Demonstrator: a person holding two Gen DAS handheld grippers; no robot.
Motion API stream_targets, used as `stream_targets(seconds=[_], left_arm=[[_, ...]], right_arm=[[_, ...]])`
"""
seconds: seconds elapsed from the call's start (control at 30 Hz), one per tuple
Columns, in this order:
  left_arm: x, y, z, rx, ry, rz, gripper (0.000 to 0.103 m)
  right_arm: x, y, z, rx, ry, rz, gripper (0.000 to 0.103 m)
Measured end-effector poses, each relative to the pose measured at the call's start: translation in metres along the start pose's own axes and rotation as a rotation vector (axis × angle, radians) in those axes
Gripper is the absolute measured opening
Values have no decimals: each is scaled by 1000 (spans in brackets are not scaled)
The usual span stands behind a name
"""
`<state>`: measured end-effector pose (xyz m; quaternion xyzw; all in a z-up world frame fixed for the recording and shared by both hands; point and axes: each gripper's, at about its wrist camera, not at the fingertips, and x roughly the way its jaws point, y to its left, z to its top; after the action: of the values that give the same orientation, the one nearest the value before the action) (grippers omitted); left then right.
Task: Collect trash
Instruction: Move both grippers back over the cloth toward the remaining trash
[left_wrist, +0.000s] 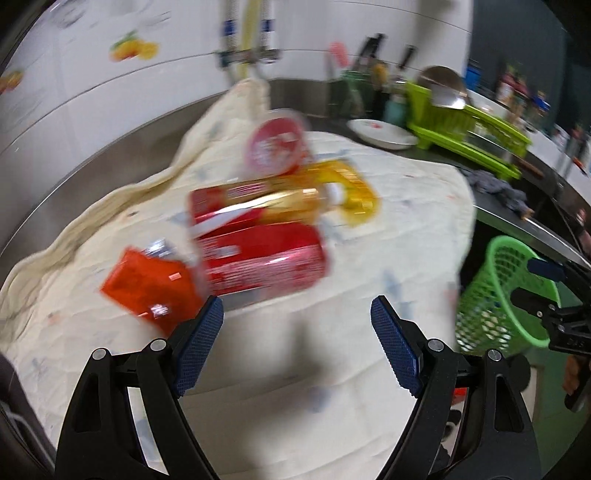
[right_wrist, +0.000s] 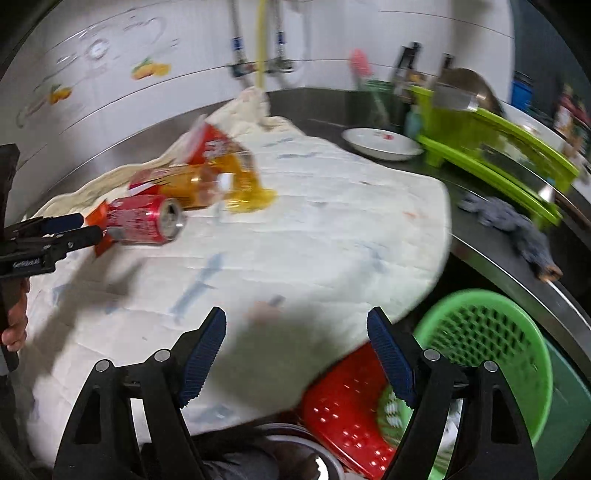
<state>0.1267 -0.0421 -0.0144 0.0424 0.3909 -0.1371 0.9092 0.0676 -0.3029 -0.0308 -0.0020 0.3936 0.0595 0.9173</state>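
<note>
A pile of trash lies on a white cloth (left_wrist: 332, 332): a red soda can (left_wrist: 266, 258) on its side, an orange-red packet (left_wrist: 147, 288), an amber bottle with a red label (left_wrist: 258, 206), a round red cup (left_wrist: 275, 146) and a yellow wrapper (left_wrist: 354, 192). My left gripper (left_wrist: 297, 314) is open just short of the can, nothing between its pads. The right wrist view shows the can (right_wrist: 144, 219) and the left gripper (right_wrist: 79, 227) beside it. My right gripper (right_wrist: 295, 325) is open and empty over the cloth's near edge, above a green basket (right_wrist: 487, 339).
A red perforated basket (right_wrist: 347, 413) lies beside the green one, below the counter edge. A white plate (right_wrist: 380, 144), a lime dish rack (right_wrist: 491, 147) and a grey rag (right_wrist: 517, 225) sit on the steel counter at the right. A tiled wall with pipes stands behind.
</note>
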Motion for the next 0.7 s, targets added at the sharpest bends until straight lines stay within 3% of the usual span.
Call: stream_targets(seconds=[0.3, 0.7], left_arm=[[-3, 77, -12, -162, 8, 90, 81], [8, 128, -24, -267, 35, 138, 81]], right_arm=[[34, 70, 37, -215, 25, 113, 76], [81, 146, 82, -486, 47, 234, 78]])
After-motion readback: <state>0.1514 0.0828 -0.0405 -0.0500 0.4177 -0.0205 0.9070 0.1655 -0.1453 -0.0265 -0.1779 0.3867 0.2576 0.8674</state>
